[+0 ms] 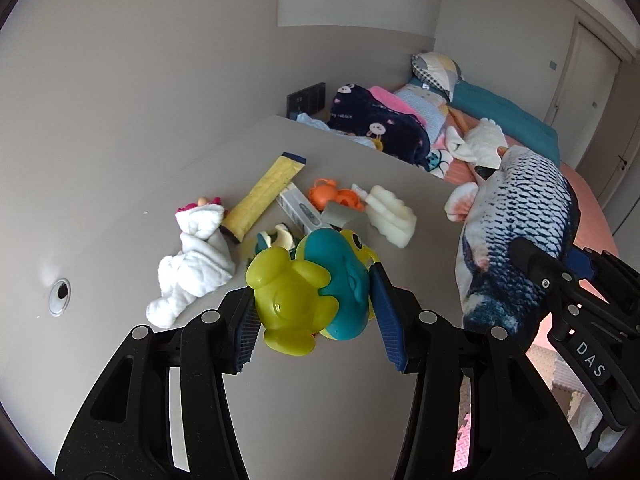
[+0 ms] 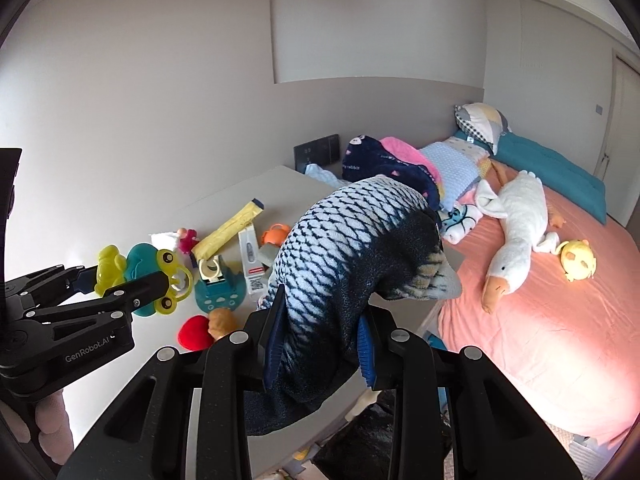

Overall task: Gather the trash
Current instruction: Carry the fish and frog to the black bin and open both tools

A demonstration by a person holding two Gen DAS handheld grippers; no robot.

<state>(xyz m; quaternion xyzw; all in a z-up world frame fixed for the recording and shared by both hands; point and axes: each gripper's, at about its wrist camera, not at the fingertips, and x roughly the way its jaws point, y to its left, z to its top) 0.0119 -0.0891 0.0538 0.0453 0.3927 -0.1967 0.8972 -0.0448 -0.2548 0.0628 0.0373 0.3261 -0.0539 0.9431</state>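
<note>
While the left gripper (image 1: 316, 312) pinches a plastic frog toy (image 1: 316, 280) between its blue ribbed pads, the right gripper (image 2: 320, 340) is clamped on a plush fish (image 2: 344, 248), both lifted above the grey table (image 1: 340, 380).

The frog toy is teal in the body with lime-green limbs and yellow-green bulging eyes (glossy moulded plastic, catching the light). In the left wrist view its lime foot presses against the left pad and its teal side lies against the right pad; it hangs over the near part of the table, clear of the surface.

The plush fish is a long soft toy printed with dark blue scales on white, darkening to navy along the back, with a pale orange-tinged fin. The right gripper's jaws are squeezed deep into its body near the dark end, and the rest arches up and droops over towards the bed (image 2: 540, 320).

On the table lie a yellow packet (image 1: 264, 196), a white folded cloth (image 1: 196, 268), an orange toy (image 1: 336, 196), a white sponge (image 1: 390, 214), a small white box (image 1: 298, 208) and, nearer in the right wrist view, a red heart (image 2: 194, 332).

On the pink bedspread rest a white goose plush (image 2: 516, 240) and a small yellow chick plush (image 2: 576, 260).
</note>
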